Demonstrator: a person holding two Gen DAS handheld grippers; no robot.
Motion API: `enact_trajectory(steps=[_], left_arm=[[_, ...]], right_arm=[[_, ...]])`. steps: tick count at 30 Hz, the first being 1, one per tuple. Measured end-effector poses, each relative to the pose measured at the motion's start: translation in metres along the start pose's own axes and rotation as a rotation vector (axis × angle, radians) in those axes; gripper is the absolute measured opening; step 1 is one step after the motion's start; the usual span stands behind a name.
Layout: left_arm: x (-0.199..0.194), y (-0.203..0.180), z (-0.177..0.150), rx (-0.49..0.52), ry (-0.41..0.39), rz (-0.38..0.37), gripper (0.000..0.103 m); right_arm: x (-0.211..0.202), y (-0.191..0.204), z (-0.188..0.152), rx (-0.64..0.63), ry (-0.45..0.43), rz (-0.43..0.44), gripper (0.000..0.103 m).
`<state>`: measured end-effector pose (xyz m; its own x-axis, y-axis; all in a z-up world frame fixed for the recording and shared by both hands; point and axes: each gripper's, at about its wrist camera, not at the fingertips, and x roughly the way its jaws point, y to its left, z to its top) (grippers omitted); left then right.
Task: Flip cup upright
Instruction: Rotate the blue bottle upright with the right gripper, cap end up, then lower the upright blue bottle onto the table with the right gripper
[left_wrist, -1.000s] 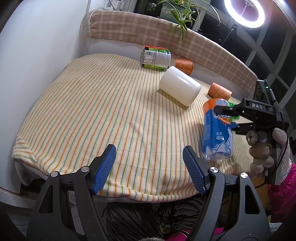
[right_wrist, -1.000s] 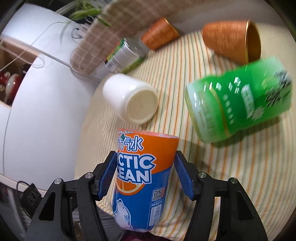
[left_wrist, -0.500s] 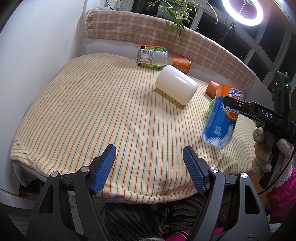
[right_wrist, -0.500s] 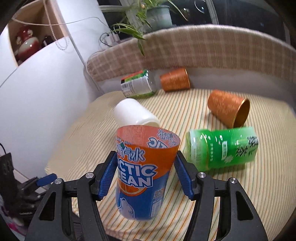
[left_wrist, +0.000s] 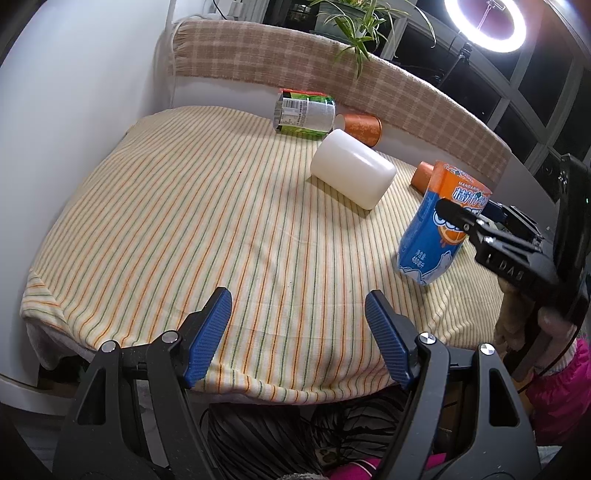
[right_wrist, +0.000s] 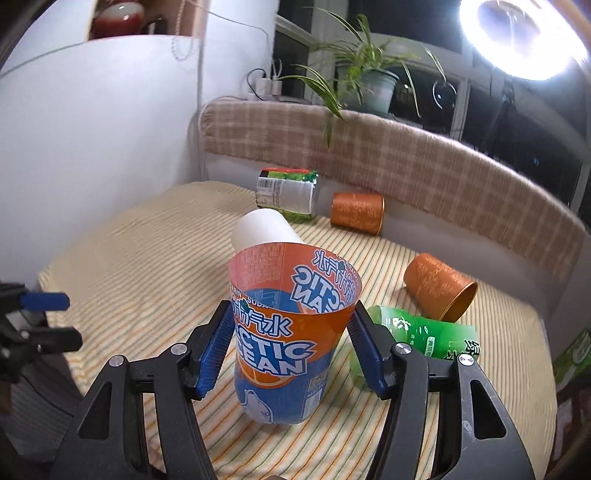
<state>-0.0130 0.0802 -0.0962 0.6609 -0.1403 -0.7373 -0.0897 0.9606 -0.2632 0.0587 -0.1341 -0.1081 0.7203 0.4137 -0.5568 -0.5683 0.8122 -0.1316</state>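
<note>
The orange and blue Arctic Ocean cup (right_wrist: 284, 339) is held nearly upright, open mouth up, its base at the striped cloth. My right gripper (right_wrist: 291, 343) is shut on its sides. The cup also shows in the left wrist view (left_wrist: 439, 229) at the right of the table, with the right gripper (left_wrist: 469, 221) clamped on it. My left gripper (left_wrist: 297, 332) is open and empty above the table's near edge, well left of the cup.
A white cup (left_wrist: 351, 173) lies on its side mid-table. A labelled green bottle-cup (left_wrist: 304, 114) and an orange cup (left_wrist: 360, 127) lie at the back. Another orange cup (right_wrist: 439, 286) and a green cup (right_wrist: 421, 338) lie right of the held cup. A checked cloth (left_wrist: 332, 85) backs the table.
My right gripper has turned the Arctic Ocean cup from mouth-down and tilted to mouth-up and lowered it toward the cloth. The left gripper has stayed put.
</note>
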Motion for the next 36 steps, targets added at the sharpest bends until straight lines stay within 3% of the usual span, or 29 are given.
enact_trajectory(steps=[5, 23, 36], left_arm=[[0.000, -0.001, 0.000, 0.002, -0.003, 0.000, 0.077], [-0.004, -0.006, -0.001, 0.014, -0.010, -0.010, 0.077], [-0.005, -0.011, -0.002, 0.020, -0.007, -0.015, 0.077]], right_arm=[[-0.005, 0.005, -0.003, -0.025, -0.015, -0.017, 0.061], [-0.012, 0.006, -0.017, 0.081, 0.011, 0.048, 0.061], [-0.018, 0.012, -0.020, 0.084, 0.007, 0.068, 0.062]])
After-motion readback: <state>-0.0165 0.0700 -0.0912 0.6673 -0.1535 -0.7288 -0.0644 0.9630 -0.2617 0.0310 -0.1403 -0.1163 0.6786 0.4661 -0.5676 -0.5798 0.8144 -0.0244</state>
